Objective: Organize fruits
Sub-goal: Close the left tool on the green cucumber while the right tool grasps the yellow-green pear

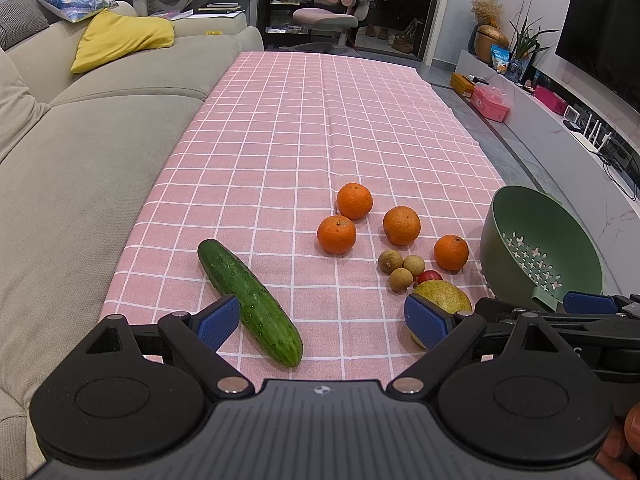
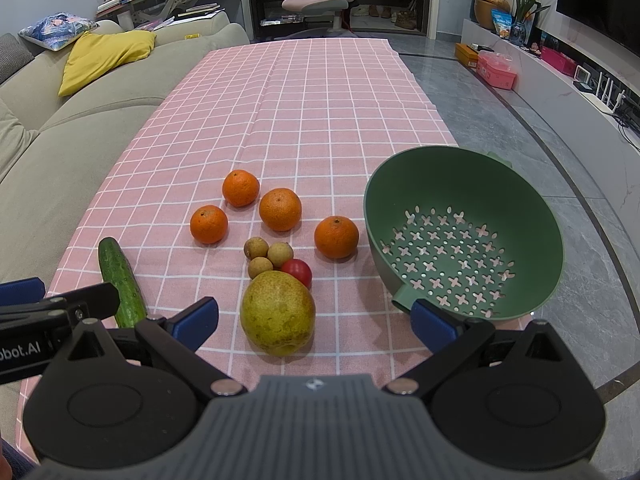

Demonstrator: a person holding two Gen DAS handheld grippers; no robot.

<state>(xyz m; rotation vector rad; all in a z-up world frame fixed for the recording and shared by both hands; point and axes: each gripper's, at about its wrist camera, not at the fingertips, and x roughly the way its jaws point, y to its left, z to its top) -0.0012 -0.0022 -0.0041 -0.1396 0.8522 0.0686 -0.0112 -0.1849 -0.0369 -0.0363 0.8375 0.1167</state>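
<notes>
On the pink checked tablecloth [image 2: 304, 120] lie several oranges [image 2: 280, 209], three small brown longans [image 2: 265, 257], a red cherry tomato [image 2: 297, 272], a yellow-green pear [image 2: 277, 313] and a cucumber [image 1: 249, 301]. A green colander bowl [image 2: 464, 240] stands empty at the right. My left gripper [image 1: 322, 322] is open above the cucumber's near end, with the pear [image 1: 444, 298] by its right finger. My right gripper [image 2: 316, 322] is open, with the pear between its fingers and the bowl's spout by its right finger.
A grey sofa [image 1: 80, 152] with a yellow cushion runs along the table's left side. The table's right edge drops to a grey tiled floor [image 2: 520, 128]. A TV bench with boxes and plants stands at the far right. A pink chair [image 1: 340, 8] stands beyond the table.
</notes>
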